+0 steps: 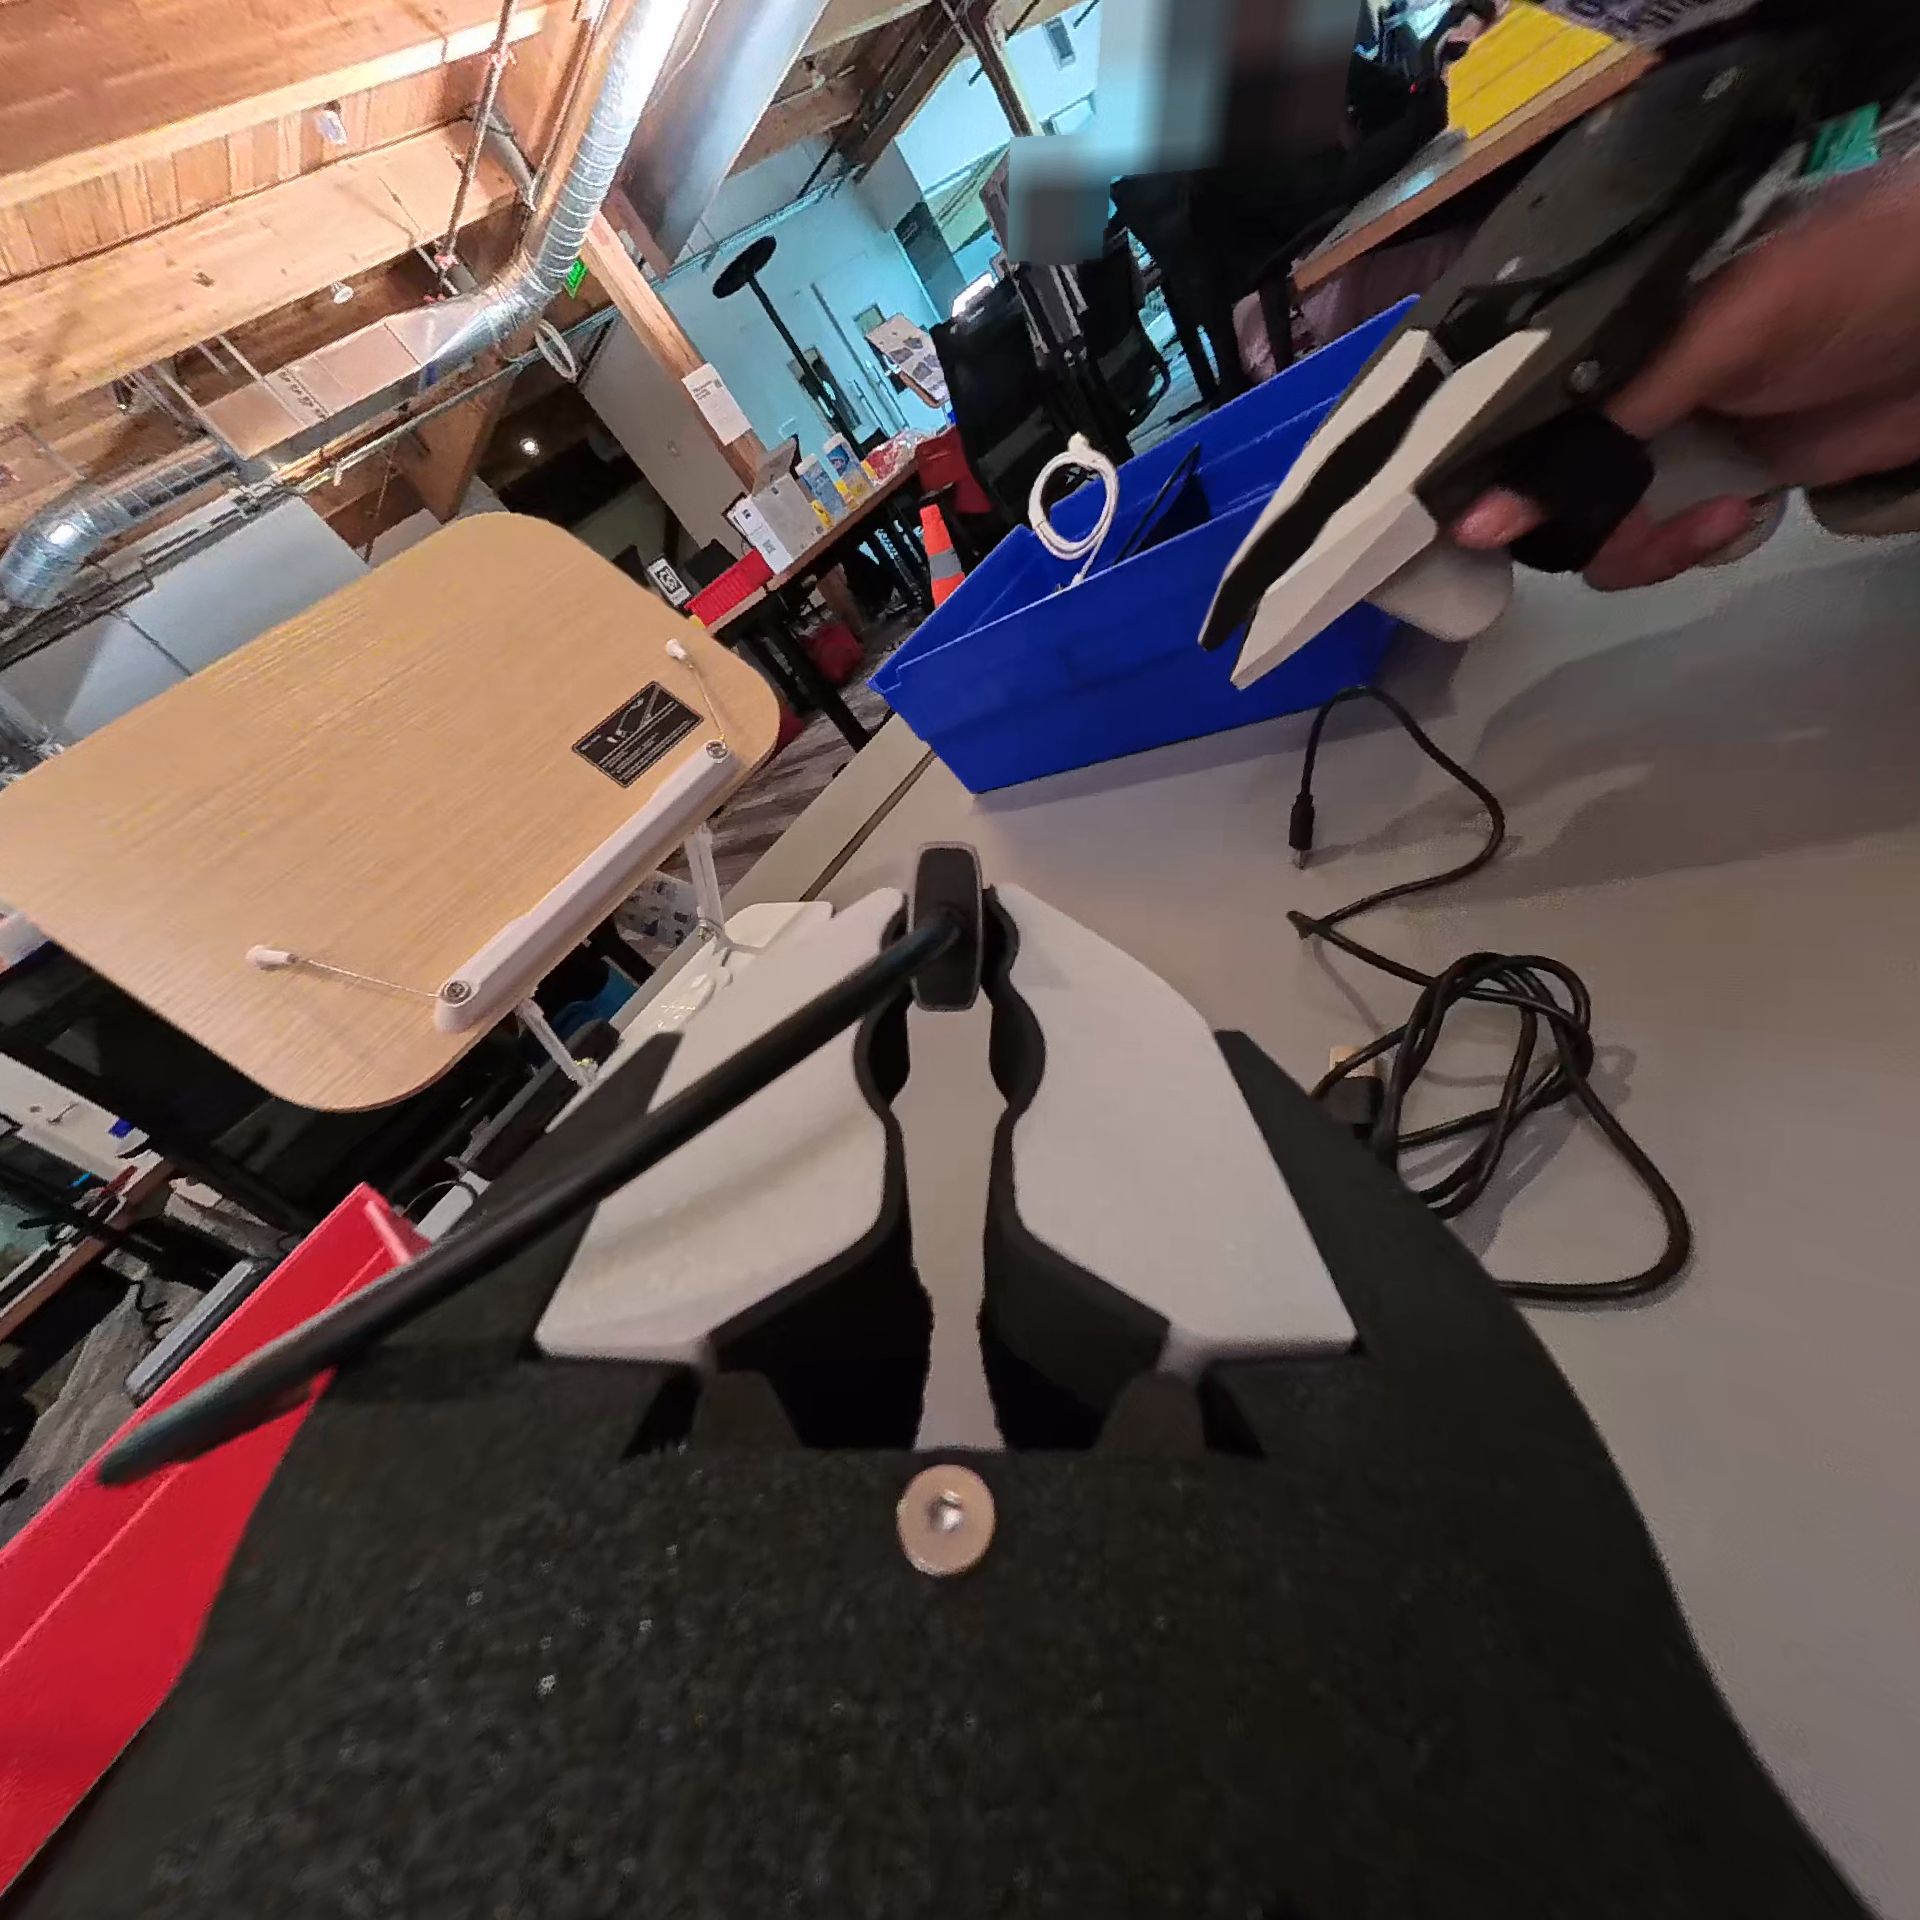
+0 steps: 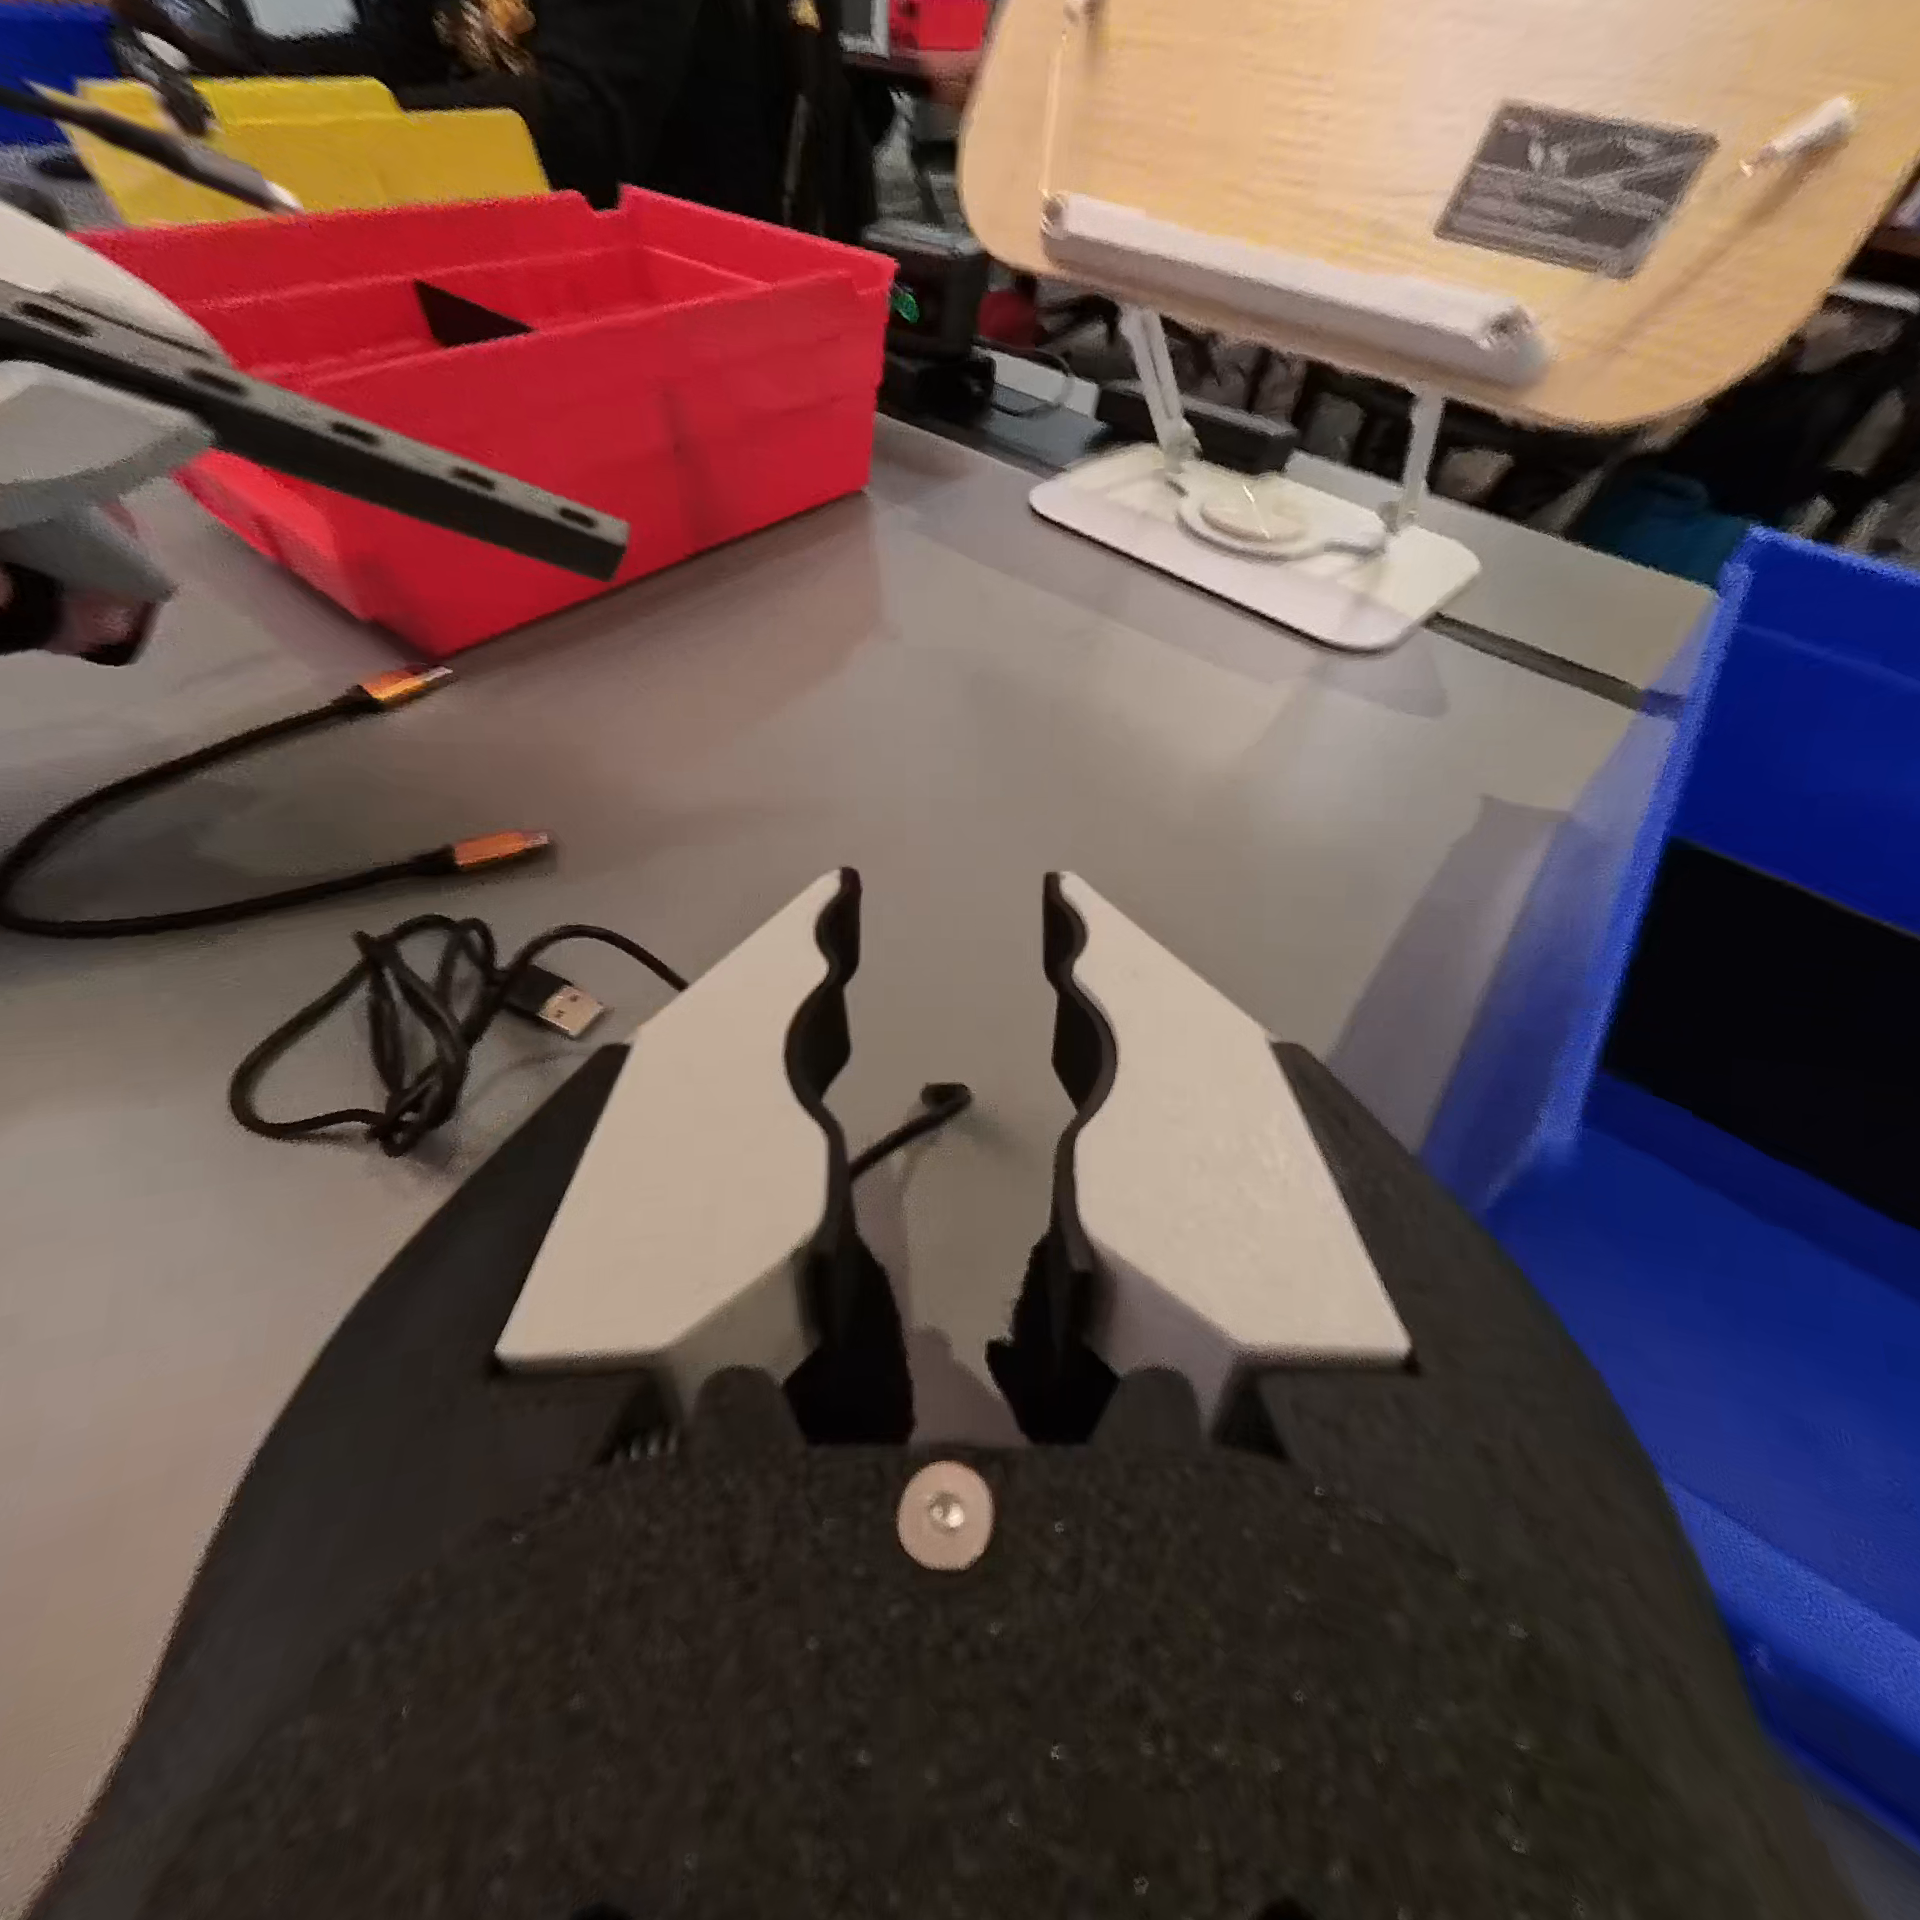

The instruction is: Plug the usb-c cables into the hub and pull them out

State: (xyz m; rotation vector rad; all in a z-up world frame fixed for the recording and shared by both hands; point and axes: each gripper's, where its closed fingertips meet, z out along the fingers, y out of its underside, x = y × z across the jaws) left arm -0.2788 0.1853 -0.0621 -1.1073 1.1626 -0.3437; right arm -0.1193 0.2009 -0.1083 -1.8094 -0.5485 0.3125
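Grey table (image 2: pixel 935 727) carries a red bin (image 2: pixel 582 416) far left and a blue bin (image 2: pixel 1766 1039) right. Left gripper (image 1: pixel 951 935) clamps the black hub (image 1: pixel 945 925), whose long bar shows only in the right view; right gripper (image 2: pixel 951 883) gapes over a black cable (image 2: pixel 416 1029).

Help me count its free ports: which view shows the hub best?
The right wrist view: the hub shows side-on, slots along its edge, held aloft by the left gripper. The left wrist view shows only its narrow end, pinched between that gripper's fingertips.

I see grey table (image 2: pixel 935 727) | red bin (image 2: pixel 582 416) far left | blue bin (image 2: pixel 1766 1039) right | stand base (image 2: pixel 1351 582) far | black cable bundle (image 2: pixel 416 1029), orange-tipped cable (image 2: pixel 499 850) near left
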